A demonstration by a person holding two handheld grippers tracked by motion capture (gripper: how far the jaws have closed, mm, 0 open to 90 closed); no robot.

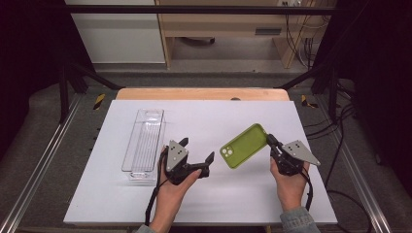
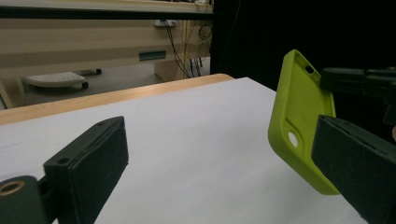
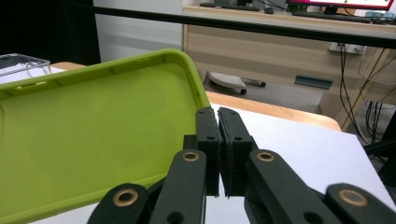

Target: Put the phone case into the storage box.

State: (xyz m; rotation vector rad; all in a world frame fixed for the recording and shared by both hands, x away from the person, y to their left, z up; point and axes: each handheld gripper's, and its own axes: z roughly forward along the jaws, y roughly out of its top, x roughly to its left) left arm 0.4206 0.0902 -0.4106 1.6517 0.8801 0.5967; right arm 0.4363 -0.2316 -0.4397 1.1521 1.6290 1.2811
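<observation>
Two tools are at work: your right tool is clenched on the rim of the green phone case, holding it tilted above the surface at centre-right; your left tool gapes, released. Judging so, the handover remains.

bare table between clear tray and green case.
</observation>
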